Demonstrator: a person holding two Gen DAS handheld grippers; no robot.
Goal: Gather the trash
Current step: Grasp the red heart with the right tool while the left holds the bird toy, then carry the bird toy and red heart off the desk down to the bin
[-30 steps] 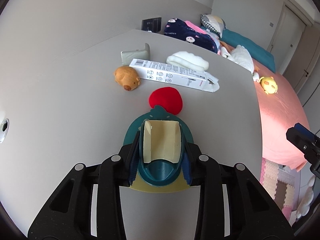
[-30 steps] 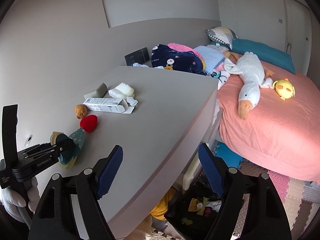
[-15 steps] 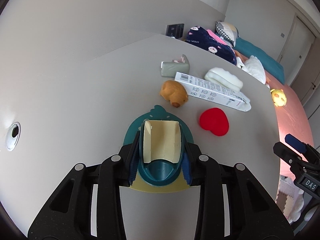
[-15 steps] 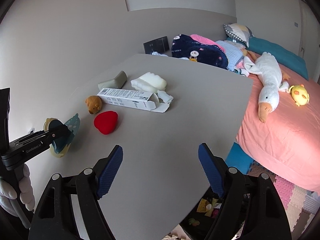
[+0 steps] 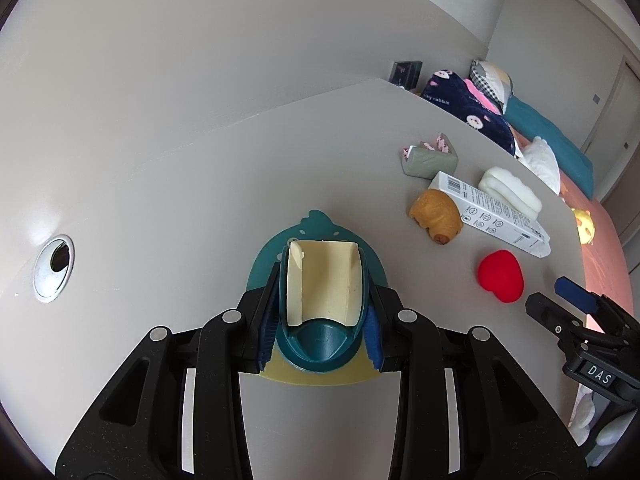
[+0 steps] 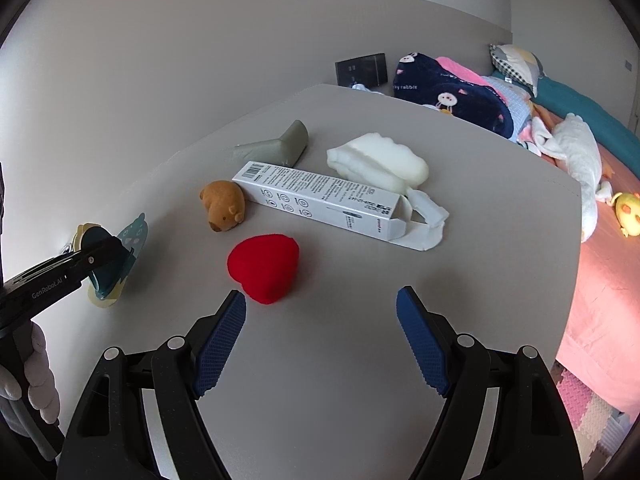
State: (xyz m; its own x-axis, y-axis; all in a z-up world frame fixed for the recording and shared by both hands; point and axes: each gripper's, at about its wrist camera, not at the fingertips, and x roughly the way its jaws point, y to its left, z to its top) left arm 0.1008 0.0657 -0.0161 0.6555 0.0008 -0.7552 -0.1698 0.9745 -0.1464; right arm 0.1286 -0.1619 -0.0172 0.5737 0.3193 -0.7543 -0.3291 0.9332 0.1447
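**Trash on the desk, dustpan in the left jaws**

Trash lies in a loose cluster toward the far side of the grey desk (image 6: 328, 360): a long white carton (image 6: 320, 200) with its end flap open, a lump of white foam (image 6: 376, 160) just behind it, and a grey-green wedge-shaped packet (image 6: 276, 146) near the carton's barcode end. A brown toy animal (image 6: 223, 205) sits beside that same end, and a red plush heart (image 6: 264, 268) rests in front of the carton, nearest the right gripper (image 6: 320, 316). Its jaws stand wide with nothing between them, hanging over bare desk just short of the heart.

The left gripper (image 5: 320, 300) has its jaws narrowed onto a small teal and cream dustpan (image 5: 320, 280), gripped by its sides; it may be some other kind of scoop, as the close view distorts it. A round metal cable hole (image 5: 53, 267) is set in the desk near the plain pale wall (image 5: 200, 60).

Beyond the desk's far edge is a bed (image 6: 600, 280) with a pink sheet, a white goose toy (image 6: 576, 148), a yellow chick toy (image 6: 630, 210) and a navy blanket (image 6: 448, 88). Pastel foam mats (image 6: 588, 404) cover the floor.
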